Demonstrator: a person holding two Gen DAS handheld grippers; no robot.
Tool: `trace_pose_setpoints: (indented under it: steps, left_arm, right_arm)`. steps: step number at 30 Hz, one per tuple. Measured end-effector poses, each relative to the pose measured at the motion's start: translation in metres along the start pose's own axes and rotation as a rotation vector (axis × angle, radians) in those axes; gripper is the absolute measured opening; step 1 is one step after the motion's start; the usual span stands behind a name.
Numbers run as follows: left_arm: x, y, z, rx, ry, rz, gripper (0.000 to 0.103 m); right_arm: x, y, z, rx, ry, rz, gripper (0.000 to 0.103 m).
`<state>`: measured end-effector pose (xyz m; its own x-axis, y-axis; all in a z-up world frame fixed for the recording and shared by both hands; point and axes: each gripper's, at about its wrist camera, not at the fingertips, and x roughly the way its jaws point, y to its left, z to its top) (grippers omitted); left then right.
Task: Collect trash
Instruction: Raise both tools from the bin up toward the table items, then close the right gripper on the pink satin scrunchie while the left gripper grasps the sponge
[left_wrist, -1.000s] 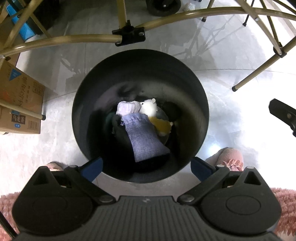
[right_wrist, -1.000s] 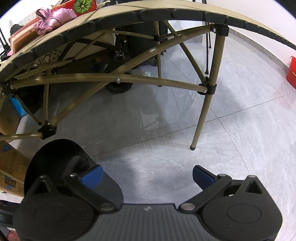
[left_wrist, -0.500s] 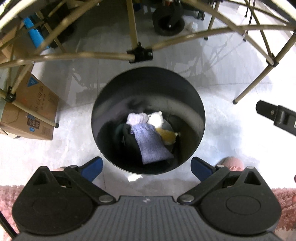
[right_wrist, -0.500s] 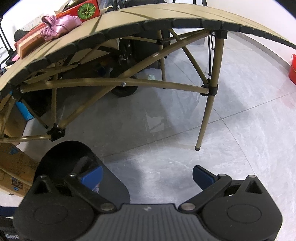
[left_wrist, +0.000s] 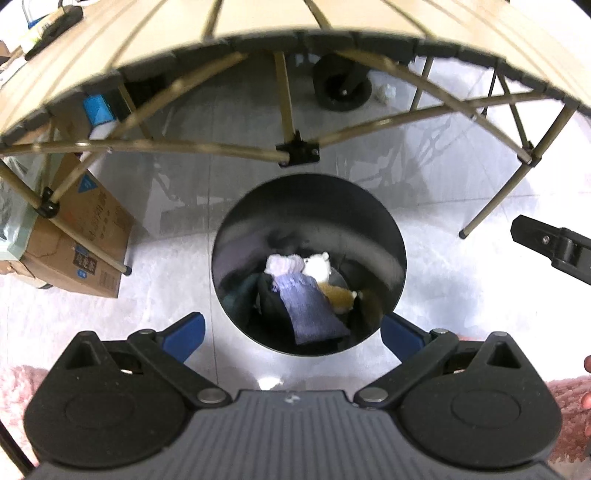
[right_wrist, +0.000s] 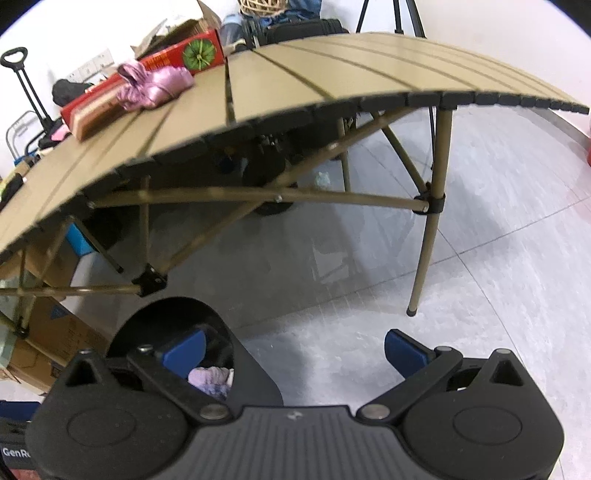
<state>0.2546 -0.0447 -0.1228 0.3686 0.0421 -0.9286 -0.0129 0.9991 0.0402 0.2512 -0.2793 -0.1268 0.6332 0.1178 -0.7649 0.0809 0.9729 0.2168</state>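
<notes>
Black and round, the trash bin (left_wrist: 308, 221) stands on the pale tiled floor (left_wrist: 177, 317) just in front of the folding table (left_wrist: 258, 26), directly ahead of and below the left gripper (left_wrist: 291, 332). Its two blue-tipped fingers (left_wrist: 183, 331) are spread wide and carry nothing; the bin's near rim shows between them. Inside the bin lie a grey-blue knitted sock (left_wrist: 309, 309), a pale lilac cloth (left_wrist: 283, 263), a white crumpled piece (left_wrist: 318, 266) and a yellowish scrap (left_wrist: 340, 297), all touching one another at the bottom, with dark material beneath them.

Right gripper (right_wrist: 294, 350) hangs beside the bin, to its right, and faces the floor and the near table leg (right_wrist: 428, 251). Its fingers (right_wrist: 404, 351) are likewise spread apart and empty. In this view the bin (right_wrist: 258, 376) sits at the lower left, partly behind the left finger, with the lilac cloth (right_wrist: 210, 378) visible inside.

On the tabletop (right_wrist: 295, 77) rest a red box (right_wrist: 155, 70) and a pink bundle (right_wrist: 155, 86), the bundle touching the box. A cardboard carton (left_wrist: 77, 251) stands on the floor under the table, left of the bin. A small white crumpled scrap (left_wrist: 386, 92) lies on the floor beyond the table frame, near a black wheel (left_wrist: 341, 86).
</notes>
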Motion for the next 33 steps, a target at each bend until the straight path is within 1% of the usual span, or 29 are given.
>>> trace_pose_setpoints:
  steps: [4, 13, 18, 21, 26, 30, 33]
  left_arm:
    - [-0.015, 0.006, 0.001, -0.002, -0.048, -0.002, 0.103]
    - [-0.067, 0.020, 0.013, -0.020, -0.259, 0.016, 0.103]
    - [-0.086, 0.027, 0.028, -0.038, -0.342, -0.005, 0.103]
    - [-0.094, 0.030, 0.039, -0.048, -0.392, -0.003, 0.103]
    - [-0.101, 0.038, 0.063, -0.092, -0.427, -0.030, 0.103]
    - [-0.105, 0.041, 0.084, -0.114, -0.485, -0.011, 0.103]
    - [-0.104, 0.043, 0.099, -0.128, -0.515, -0.002, 0.103]
  right_arm:
    - [-0.015, 0.002, 0.005, -0.009, -0.038, 0.022, 0.103]
    - [-0.061, 0.018, 0.024, -0.082, -0.180, 0.067, 0.103]
    - [-0.078, 0.029, 0.042, -0.108, -0.256, 0.091, 0.103]
    - [-0.080, 0.035, 0.055, -0.115, -0.287, 0.108, 0.103]
    - [-0.078, 0.048, 0.077, -0.138, -0.331, 0.137, 0.103]
    - [-0.066, 0.057, 0.096, -0.150, -0.346, 0.156, 0.103]
    - [-0.054, 0.062, 0.109, -0.163, -0.358, 0.187, 0.103]
